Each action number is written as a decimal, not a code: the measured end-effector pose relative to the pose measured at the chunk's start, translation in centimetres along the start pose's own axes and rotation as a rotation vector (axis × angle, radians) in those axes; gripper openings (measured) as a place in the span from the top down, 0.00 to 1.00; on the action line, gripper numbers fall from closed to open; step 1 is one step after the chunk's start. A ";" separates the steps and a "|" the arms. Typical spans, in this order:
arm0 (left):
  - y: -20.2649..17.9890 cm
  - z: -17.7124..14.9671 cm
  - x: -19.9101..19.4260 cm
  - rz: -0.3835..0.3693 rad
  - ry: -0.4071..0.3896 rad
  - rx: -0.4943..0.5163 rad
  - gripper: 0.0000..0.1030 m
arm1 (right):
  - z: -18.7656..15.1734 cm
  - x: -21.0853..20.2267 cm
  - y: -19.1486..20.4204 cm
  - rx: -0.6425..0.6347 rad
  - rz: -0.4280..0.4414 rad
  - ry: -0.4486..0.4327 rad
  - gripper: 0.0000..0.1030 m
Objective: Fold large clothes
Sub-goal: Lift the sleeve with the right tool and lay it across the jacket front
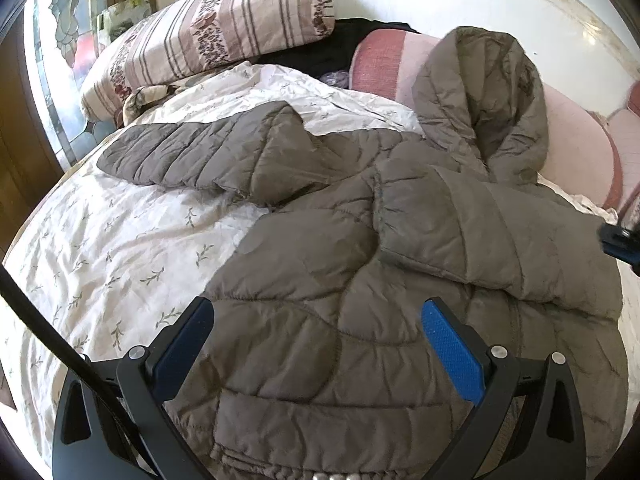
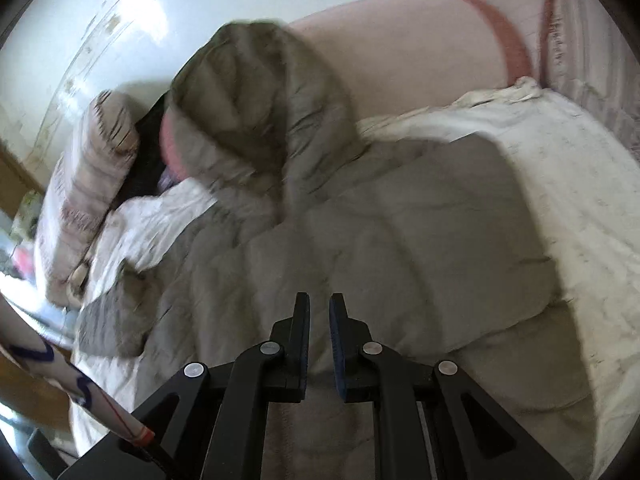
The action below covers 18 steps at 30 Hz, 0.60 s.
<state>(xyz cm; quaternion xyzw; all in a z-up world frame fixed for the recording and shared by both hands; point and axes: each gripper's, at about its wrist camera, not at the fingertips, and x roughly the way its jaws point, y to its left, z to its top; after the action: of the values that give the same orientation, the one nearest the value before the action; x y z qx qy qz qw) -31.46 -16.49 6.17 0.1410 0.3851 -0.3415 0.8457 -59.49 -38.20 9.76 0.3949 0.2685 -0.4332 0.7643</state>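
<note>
A grey-brown quilted hooded jacket lies spread on the bed. Its hood leans up against a pink cushion. One sleeve stretches out to the left, and the other sleeve lies folded across the body. My left gripper hovers open over the jacket's lower part, with only fabric below its blue pads. In the blurred right wrist view, my right gripper is low over the jacket, below the hood. Its jaws stand shut to a narrow slit with nothing seen in them. It also shows at the right edge of the left wrist view.
The bed has a white sheet with a sprig print. A striped pillow and a black garment lie at the back. The pink cushion runs along the back right. A black cable crosses the lower left.
</note>
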 end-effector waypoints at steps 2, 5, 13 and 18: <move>0.6 0.3 0.6 0.007 0.014 -0.023 0.00 | 1.0 -0.3 -1.2 0.022 -0.041 -0.027 0.89; 1.5 0.6 1.9 0.019 0.056 -0.064 0.00 | 2.0 -0.2 -3.4 0.058 -0.123 -0.033 0.89; 0.9 0.2 5.3 0.089 0.163 -0.025 0.00 | -0.5 5.7 -10.2 0.189 -0.181 0.094 0.88; 1.2 0.3 5.2 0.073 0.148 -0.043 0.00 | -0.4 3.4 -7.5 0.115 -0.173 0.041 0.87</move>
<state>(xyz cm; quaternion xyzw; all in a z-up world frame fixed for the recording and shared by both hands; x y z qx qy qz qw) -28.02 -18.21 2.48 0.1616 0.4485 -0.2906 0.8296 -64.44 -41.79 4.22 0.4223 0.2921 -0.5040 0.6945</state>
